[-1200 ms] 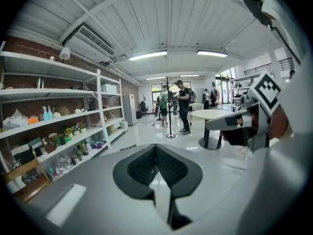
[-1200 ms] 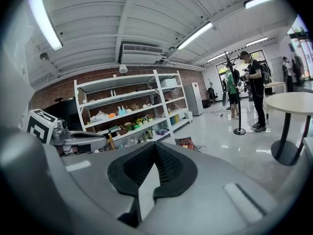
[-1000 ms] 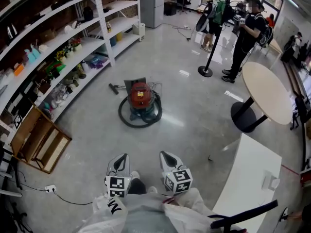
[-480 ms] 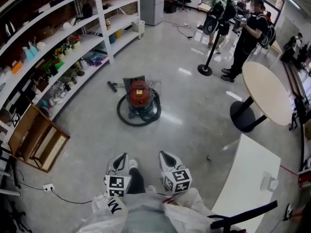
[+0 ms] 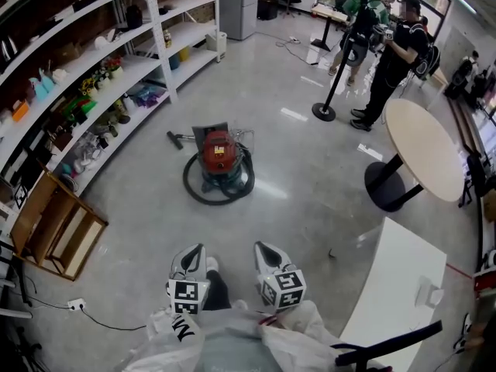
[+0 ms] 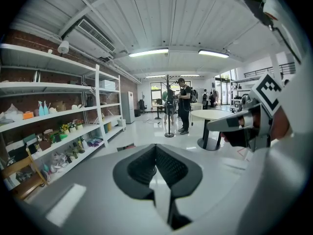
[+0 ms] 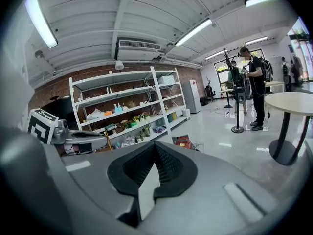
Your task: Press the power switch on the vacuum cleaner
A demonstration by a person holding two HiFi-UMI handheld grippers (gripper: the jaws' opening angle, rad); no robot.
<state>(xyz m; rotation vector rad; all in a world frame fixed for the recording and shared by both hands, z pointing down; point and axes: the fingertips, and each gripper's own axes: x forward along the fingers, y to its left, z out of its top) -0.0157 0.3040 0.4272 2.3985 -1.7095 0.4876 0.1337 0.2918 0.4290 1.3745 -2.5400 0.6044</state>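
One vacuum cleaner (image 5: 219,155), red-topped with a dark hose looped round it, stands on the floor at 12 o'clock, well apart from the two grippers. The left gripper (image 5: 190,260) and the right gripper (image 5: 270,257) both have their jaws pressed together on nothing. Two people (image 5: 391,49) stand at 1 o'clock and one round table (image 5: 422,149) at 2 o'clock. Compared with a second ago, the vacuum cleaner sits slightly toward 11 o'clock in the head view, and the grippers keep their place.

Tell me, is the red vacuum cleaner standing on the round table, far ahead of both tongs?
No: the head view shows the red vacuum cleaner on the floor, not the round table, far ahead of the left tongs and right tongs.
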